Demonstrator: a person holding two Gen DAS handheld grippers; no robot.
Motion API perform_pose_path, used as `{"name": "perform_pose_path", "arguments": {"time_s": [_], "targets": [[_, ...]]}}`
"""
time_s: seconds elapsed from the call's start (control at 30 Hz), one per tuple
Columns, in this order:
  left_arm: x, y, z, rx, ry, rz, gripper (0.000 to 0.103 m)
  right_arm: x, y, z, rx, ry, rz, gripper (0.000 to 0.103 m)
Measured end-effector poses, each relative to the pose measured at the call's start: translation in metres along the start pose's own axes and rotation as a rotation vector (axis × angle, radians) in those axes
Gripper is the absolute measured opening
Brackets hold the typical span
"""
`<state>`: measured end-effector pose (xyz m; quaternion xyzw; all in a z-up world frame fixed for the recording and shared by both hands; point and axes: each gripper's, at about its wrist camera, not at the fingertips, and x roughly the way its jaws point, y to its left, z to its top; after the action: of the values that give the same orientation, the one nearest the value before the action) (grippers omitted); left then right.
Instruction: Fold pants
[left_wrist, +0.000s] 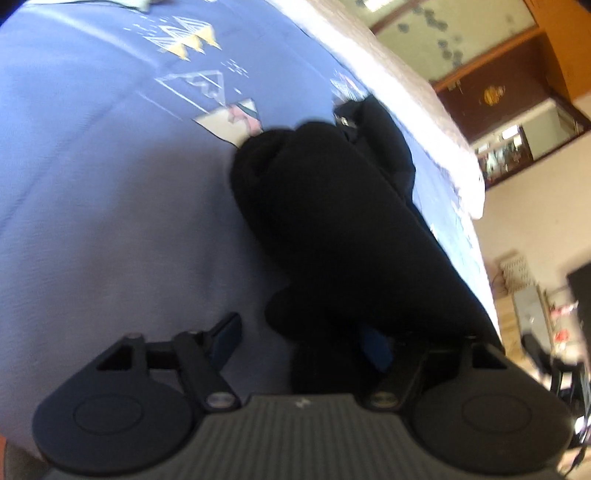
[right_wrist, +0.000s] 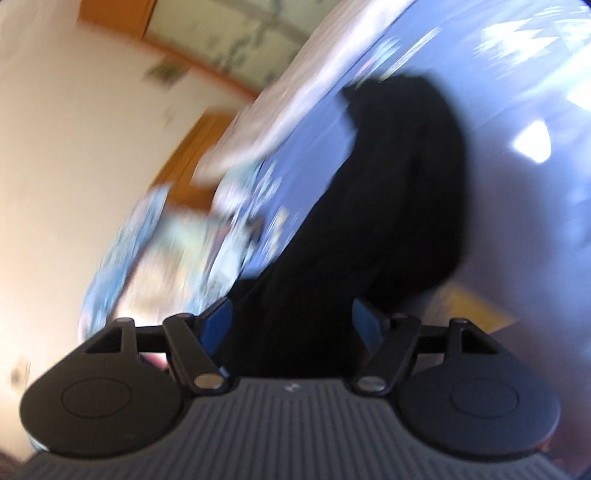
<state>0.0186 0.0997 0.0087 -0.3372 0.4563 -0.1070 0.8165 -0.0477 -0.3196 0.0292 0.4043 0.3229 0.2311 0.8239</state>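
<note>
The black pants (left_wrist: 332, 221) lie bunched in a long heap on a blue bedsheet (left_wrist: 92, 166) near the bed's edge. My left gripper (left_wrist: 299, 339) stands open, its jaws wide apart; pants cloth lies between them and drapes over the right blue pad (left_wrist: 373, 347), while the left pad (left_wrist: 225, 336) is bare. In the blurred right wrist view the pants (right_wrist: 388, 192) run up from my right gripper (right_wrist: 291, 325). Its blue pads (right_wrist: 218, 321) stand apart with black cloth filling the gap between them.
The bedsheet carries white and yellow printed patterns (left_wrist: 192, 40). A white quilted bed edge (left_wrist: 406, 92) runs along the right. Beyond it are a wooden cabinet (left_wrist: 491, 96) and floor clutter (left_wrist: 528, 302). The right wrist view shows a cream wall (right_wrist: 74, 147).
</note>
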Motion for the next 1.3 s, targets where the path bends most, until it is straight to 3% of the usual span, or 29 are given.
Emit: {"name": "perform_pose_path", "arguments": {"time_s": [0.03,0.13,0.23,0.4,0.5,0.6,0.63,0.7,0.73,0.8,0.87,0.93,1.0,1.1,1.2,1.3], "targets": [[0.005,-0.004,0.001,0.006,0.019,-0.023,0.029,-0.003,-0.006,0.007,0.006,-0.032,-0.036,0.074],[0.009,-0.010,0.010,0.016,0.032,-0.019,0.017,0.033,-0.016,0.032,-0.013,-0.070,-0.134,0.073],[-0.013,0.000,0.026,0.000,-0.025,-0.028,0.013,0.085,-0.008,0.060,-0.094,-0.065,-0.194,0.072],[-0.095,0.050,0.065,-0.132,-0.232,-0.030,0.009,0.169,-0.011,0.118,-0.215,-0.061,-0.278,0.072],[-0.141,0.071,0.079,-0.155,-0.336,0.041,0.009,0.209,-0.014,0.135,-0.184,-0.032,-0.287,0.072],[-0.152,0.080,0.079,-0.144,-0.337,0.108,0.010,0.237,-0.011,0.133,-0.168,-0.005,-0.340,0.070],[-0.149,0.083,0.076,-0.141,-0.332,0.146,0.010,0.245,-0.013,0.131,-0.155,0.016,-0.339,0.063],[-0.145,0.090,0.069,-0.129,-0.320,0.232,0.010,0.257,-0.012,0.127,-0.143,0.046,-0.384,0.038],[-0.140,0.095,0.069,-0.137,-0.308,0.251,0.012,0.260,-0.012,0.126,-0.143,0.055,-0.402,0.014],[-0.144,0.104,0.060,-0.156,-0.290,0.229,0.016,0.256,-0.001,0.132,-0.147,0.031,-0.391,0.014],[-0.150,0.102,0.045,-0.156,-0.290,0.213,0.021,0.232,0.017,0.141,-0.180,-0.041,-0.340,0.014],[-0.153,0.097,0.036,-0.139,-0.285,0.198,0.033,0.191,0.032,0.154,-0.192,-0.137,-0.265,0.013],[-0.152,0.090,0.026,-0.120,-0.270,0.167,0.038,0.141,0.039,0.161,-0.178,-0.232,-0.199,0.013],[-0.140,0.082,0.017,-0.109,-0.227,0.135,0.049,0.054,0.040,0.151,-0.177,-0.369,-0.166,0.013],[-0.124,0.078,0.008,-0.108,-0.167,0.069,0.054,-0.038,0.029,0.120,-0.178,-0.511,-0.207,0.014],[-0.111,0.076,0.000,-0.125,-0.110,0.009,0.059,-0.105,0.002,0.083,-0.126,-0.578,-0.346,0.014]]}}
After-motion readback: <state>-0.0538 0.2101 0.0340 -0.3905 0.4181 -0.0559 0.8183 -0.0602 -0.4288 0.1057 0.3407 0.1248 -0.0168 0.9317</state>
